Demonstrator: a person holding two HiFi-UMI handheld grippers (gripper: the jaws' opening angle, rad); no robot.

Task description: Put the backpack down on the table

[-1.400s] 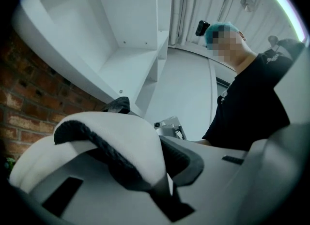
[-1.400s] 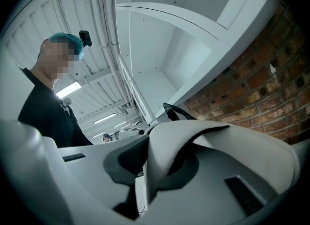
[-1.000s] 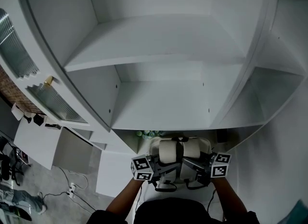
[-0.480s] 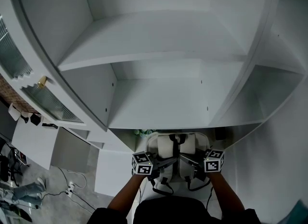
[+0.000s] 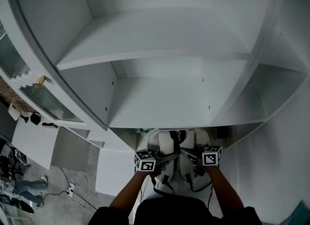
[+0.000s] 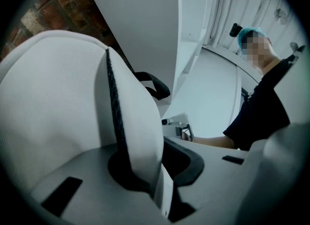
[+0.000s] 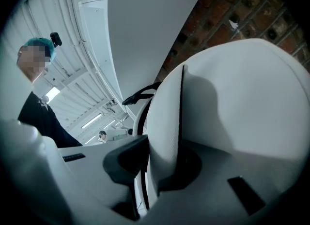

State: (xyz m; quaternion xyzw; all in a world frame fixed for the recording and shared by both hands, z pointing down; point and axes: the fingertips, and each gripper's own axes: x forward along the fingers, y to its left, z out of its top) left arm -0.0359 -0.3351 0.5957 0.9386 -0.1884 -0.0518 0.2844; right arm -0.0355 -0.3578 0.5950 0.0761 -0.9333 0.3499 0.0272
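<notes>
Lowering the backpack point(image 5: 177, 142), we grasp one shoulder strap point(image 6: 138, 142) in the left gripper point(image 5: 167, 157), one in the right gripper point(image 5: 187, 155), its jaws just eased slightly; next, seat it on the bench.

text: none legible; numbers, brands: none; signs: square markers point(image 5: 145, 161) on left hand-held gripper point(image 5: 169, 157), right hand-held gripper point(image 5: 190, 155)

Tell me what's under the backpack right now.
Mostly hidden. In the head view the backpack, held by the left gripper and right gripper, covers everything beneath it. A white surface shows beside its left edge; whether the bag touches anything is hidden.
</notes>
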